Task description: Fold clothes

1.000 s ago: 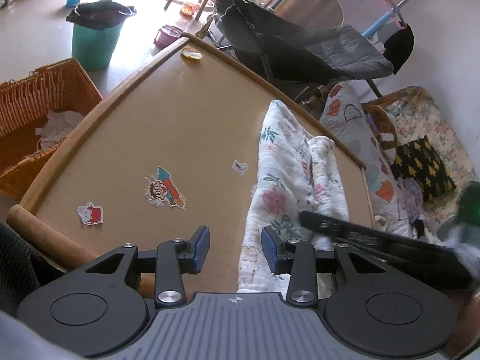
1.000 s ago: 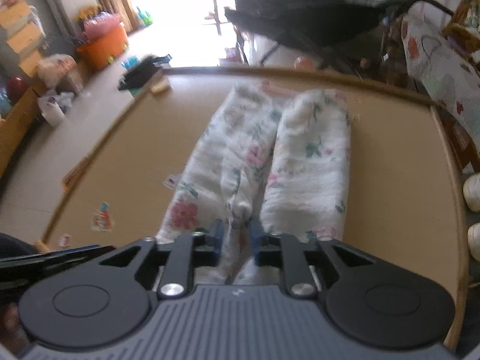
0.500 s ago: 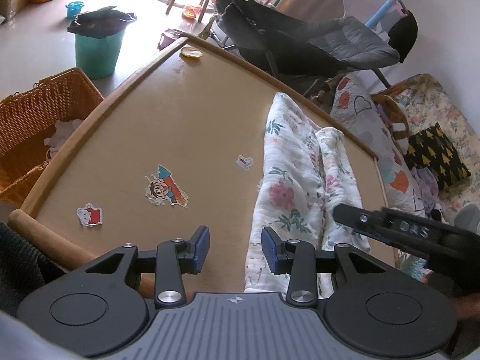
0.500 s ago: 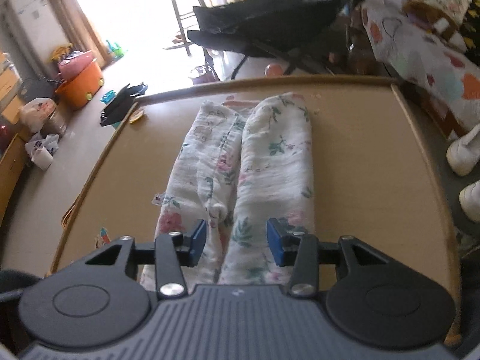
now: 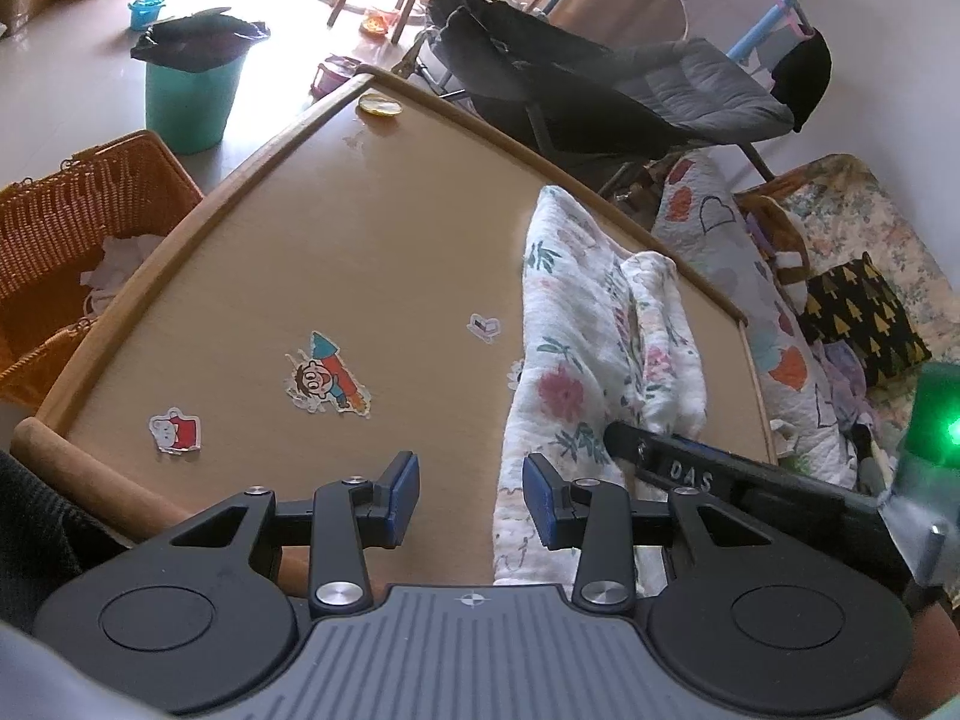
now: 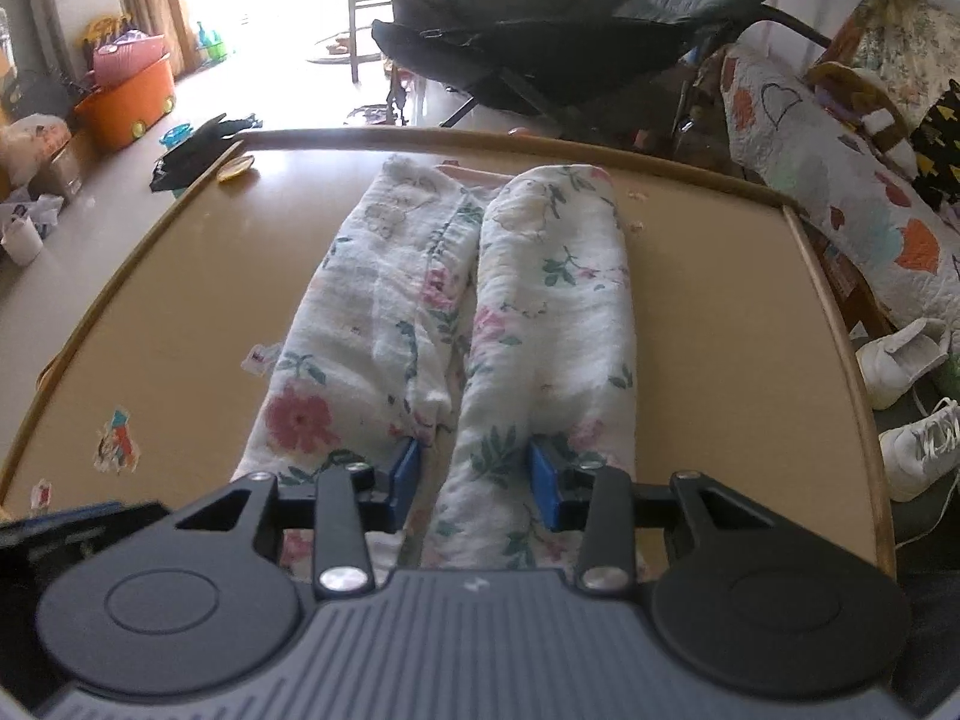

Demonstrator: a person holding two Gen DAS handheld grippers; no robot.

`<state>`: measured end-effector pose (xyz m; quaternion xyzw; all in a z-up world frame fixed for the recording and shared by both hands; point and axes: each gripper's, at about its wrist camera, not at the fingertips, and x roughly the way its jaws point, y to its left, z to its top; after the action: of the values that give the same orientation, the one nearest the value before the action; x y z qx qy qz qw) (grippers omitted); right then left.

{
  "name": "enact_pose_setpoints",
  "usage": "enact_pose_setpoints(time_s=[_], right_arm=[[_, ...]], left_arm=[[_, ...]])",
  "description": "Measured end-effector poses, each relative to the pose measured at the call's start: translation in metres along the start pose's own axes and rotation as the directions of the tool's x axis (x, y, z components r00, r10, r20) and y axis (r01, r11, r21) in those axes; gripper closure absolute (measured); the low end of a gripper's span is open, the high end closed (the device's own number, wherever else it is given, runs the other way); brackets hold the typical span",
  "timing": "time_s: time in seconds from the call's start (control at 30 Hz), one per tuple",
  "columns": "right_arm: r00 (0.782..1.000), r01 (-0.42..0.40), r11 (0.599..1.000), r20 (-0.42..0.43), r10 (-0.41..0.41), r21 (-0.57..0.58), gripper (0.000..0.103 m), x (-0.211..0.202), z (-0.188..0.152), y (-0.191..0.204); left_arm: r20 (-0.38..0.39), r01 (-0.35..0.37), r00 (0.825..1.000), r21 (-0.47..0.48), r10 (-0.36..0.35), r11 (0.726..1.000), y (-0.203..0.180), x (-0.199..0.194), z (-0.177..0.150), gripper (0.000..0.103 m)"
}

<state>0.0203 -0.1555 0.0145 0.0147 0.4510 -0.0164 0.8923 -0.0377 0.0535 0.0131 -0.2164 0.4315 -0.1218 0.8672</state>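
Floral garment lies flat on the tan table, folded lengthwise into two long rolls side by side, running straight away from the right gripper.

Right gripper: jaws apart, closing a little after opening wide. They straddle the near end of the right-hand roll; blue pads sit either side of the cloth, and I can't tell if they press it. The left-hand roll runs just outside the left pad. In the left wrist view the right gripper comes in from the right, tip down on the near end of the garment.

Left gripper: jaws apart, nothing between them, only bare table showing through the gap. The garment's left edge runs just beside its right pad; contact unclear.

Ahead-left of the left gripper: cartoon stickers on the table. Further left, off the table: orange wicker basket and teal bin. Far ahead: dark folding chair.
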Motion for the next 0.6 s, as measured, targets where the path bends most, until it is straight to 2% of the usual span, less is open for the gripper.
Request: enact_pose_setpoints(time_s=[0.37,0.6], right_arm=[[1.0,0.013,1.0,0.007,-0.014,0.028,0.063,0.015,0.02,0.0],[1.0,-0.002,1.0,0.013,0.001,0.02,0.062,0.02,0.025,-0.001]], left_arm=[[0.007,0.002,1.0,-0.023,-0.001,1.0,0.003,0.001,-0.001,0.062],[-0.002,-0.007,1.0,-0.002,0.007,1.0,-0.001,0.005,-0.002,0.062]])
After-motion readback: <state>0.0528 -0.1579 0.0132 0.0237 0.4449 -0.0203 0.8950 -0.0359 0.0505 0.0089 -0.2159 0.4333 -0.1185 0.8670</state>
